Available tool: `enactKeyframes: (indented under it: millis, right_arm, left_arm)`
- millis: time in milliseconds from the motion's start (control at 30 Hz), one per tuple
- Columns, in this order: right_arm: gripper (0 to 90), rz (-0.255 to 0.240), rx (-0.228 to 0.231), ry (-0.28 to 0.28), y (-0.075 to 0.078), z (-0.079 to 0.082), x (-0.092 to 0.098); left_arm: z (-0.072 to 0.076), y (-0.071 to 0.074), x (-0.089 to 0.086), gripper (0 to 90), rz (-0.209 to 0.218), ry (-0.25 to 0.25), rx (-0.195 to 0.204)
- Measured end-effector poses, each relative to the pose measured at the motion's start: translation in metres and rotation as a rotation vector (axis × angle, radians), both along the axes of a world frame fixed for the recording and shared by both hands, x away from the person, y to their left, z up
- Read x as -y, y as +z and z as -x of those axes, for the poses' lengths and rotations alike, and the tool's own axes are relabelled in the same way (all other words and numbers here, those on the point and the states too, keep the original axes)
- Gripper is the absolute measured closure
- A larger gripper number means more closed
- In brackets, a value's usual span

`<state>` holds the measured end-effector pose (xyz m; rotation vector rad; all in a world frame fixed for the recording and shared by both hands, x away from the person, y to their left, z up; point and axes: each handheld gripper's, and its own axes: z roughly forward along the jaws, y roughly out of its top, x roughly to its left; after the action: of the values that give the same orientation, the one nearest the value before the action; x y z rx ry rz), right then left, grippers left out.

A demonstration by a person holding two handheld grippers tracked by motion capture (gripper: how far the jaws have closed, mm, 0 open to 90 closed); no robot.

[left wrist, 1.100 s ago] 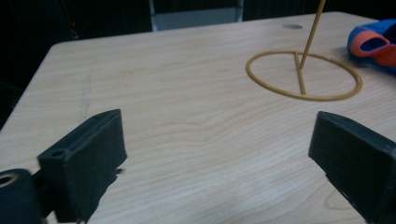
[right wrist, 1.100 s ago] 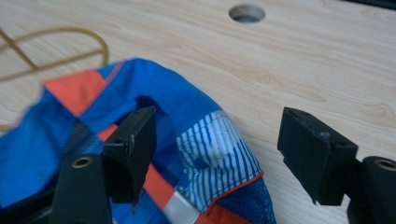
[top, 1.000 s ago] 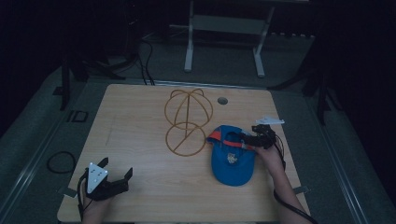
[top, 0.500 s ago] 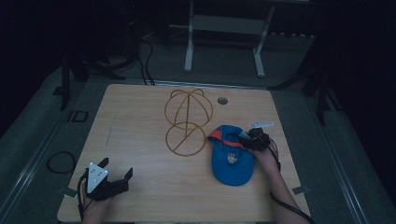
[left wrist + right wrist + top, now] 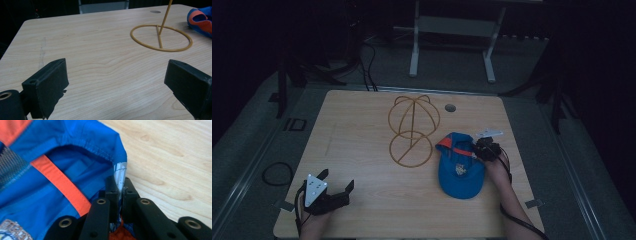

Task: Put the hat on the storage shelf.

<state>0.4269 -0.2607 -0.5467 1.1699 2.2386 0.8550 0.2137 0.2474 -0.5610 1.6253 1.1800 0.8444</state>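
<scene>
Right tongs (image 5: pixel 119 195) just closed, pinching cap (image 5: pixel 62 170) rim.

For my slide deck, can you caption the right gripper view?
Right gripper fingers pinch the blue cap edge above the wooden table.

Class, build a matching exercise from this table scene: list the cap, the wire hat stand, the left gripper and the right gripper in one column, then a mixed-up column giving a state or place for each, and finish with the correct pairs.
Things:
1. cap
2. wire hat stand
3. left gripper
4. right gripper

States or places:
A. jaws wide apart, nothing between them, near the table's front left corner
B. stands bare at the middle of the table
C. blue with orange trim, lying on the table right of the stand
D. jaws just closed, pinching blue fabric at the rim

Pairs: 1-C, 2-B, 3-A, 4-D
</scene>
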Motion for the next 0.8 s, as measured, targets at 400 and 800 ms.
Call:
enactKeyframes:
  millis: [400, 800]
  right_arm:
    - [86.8, -0.037, 0.093, 0.014, 0.044, 0.018, 0.007]
    - [86.9, -0.083, 0.229, 0.034, 0.109, 0.043, 0.019]
  left_arm:
    - [0.0, 0.0, 0.001, 6.1, 0.004, -0.002, 0.001]
    - [-0.001, 0.003, 0.002, 6.1, 0.02, -0.025, 0.002]
